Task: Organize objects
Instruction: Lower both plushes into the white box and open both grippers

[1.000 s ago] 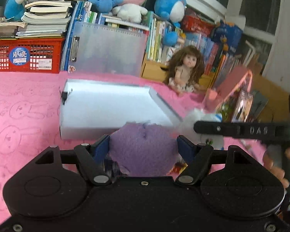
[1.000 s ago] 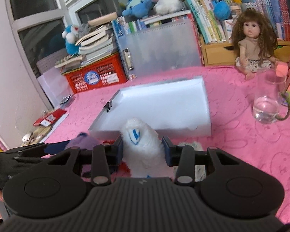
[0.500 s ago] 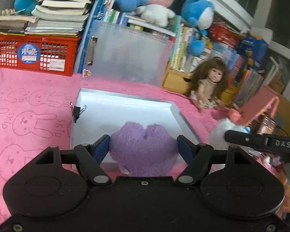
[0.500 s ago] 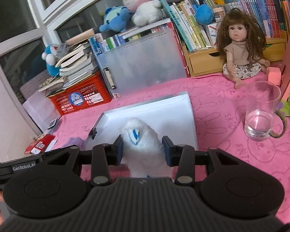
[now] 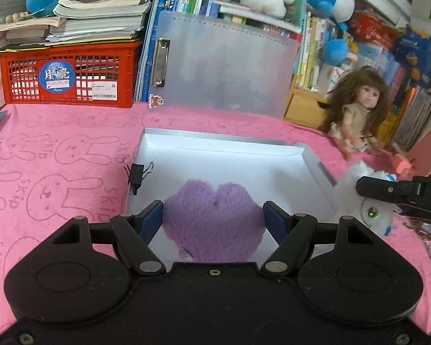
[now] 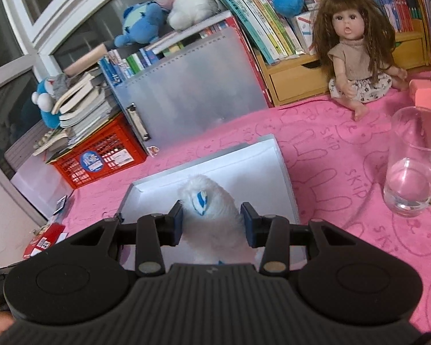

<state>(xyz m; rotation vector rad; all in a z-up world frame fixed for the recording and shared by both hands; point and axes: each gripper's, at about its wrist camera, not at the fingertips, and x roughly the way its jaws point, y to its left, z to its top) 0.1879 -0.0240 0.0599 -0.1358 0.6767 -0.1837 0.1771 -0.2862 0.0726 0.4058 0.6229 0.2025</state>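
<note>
My left gripper is shut on a purple plush toy and holds it over the near part of a shallow white box on the pink cloth. My right gripper is shut on a white plush toy with blue markings, held over the near edge of the same box. In the left wrist view the white plush and the right gripper's finger show just right of the box.
A black binder clip sits on the box's left rim. A doll sits at the back right, a glass mug with water to the right. A red crate, a translucent folder and books line the back.
Both grippers have risen and moved forward with their plush toys, from in front of the box to over its near part. The box now shows from above.
</note>
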